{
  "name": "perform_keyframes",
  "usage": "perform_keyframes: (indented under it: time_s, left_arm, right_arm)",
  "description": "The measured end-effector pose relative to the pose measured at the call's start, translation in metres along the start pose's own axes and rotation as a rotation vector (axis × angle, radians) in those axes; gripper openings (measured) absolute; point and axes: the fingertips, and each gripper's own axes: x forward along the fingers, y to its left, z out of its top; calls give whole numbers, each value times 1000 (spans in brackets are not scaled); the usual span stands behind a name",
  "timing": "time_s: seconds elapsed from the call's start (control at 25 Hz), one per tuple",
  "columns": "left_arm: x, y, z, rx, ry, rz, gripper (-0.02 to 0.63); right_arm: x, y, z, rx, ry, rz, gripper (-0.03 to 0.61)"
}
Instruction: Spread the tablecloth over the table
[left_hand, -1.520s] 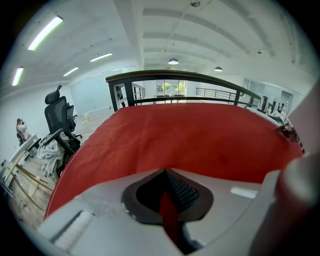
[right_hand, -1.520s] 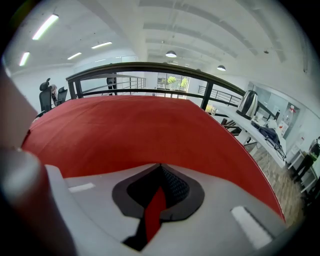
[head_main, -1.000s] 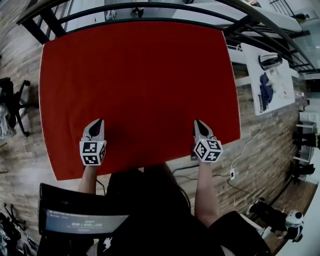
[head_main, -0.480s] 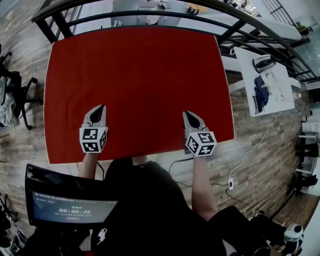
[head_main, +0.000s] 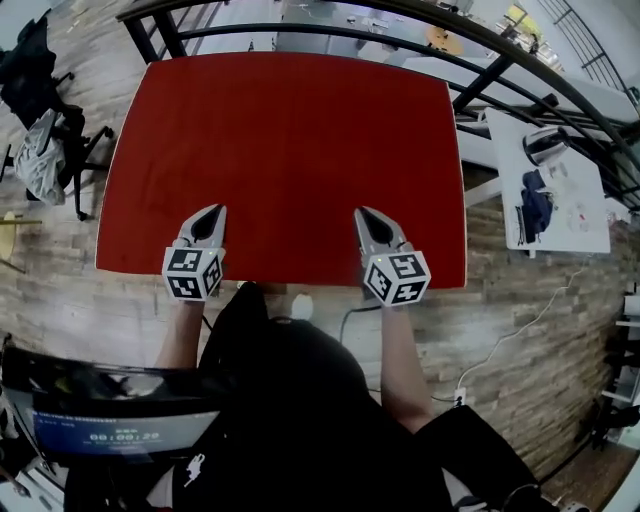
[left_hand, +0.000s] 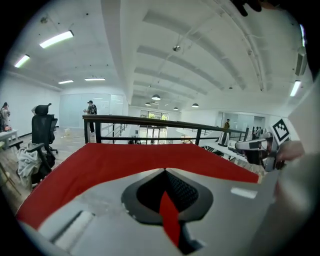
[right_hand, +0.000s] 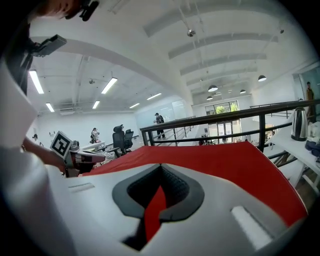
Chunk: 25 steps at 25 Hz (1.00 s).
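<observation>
Tablecloth (head_main: 285, 150) lies longer left-to-right; left claw (head_main: 212, 212) and right claw (head_main: 362, 214) pinch its near part.

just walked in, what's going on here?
A person is laying a red tablecloth out flat with two handheld grippers. The left gripper and right gripper each hold it close to its near edge, jaws shut on a pinch of the fabric. The cloth looks smooth and stretched toward the railing on the far side. Neither grip is released yet.
</observation>
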Motion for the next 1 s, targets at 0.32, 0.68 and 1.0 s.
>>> perform_keyframes:
  time_s: [0.32,0.68,1.0]
  left_arm:
    - [-31,-7,31,6,-92,31,6]
    - [-40,-8,50,39,-131,-10,6]
    - [-56,21,40,29,-98,-11,6]
  right_arm:
    - [-44,4,23,17,-102,-28,8]
    - [-65,15,29,0,-109,-77,8]
    - [-69,29,25,-1,-101,-102,8]
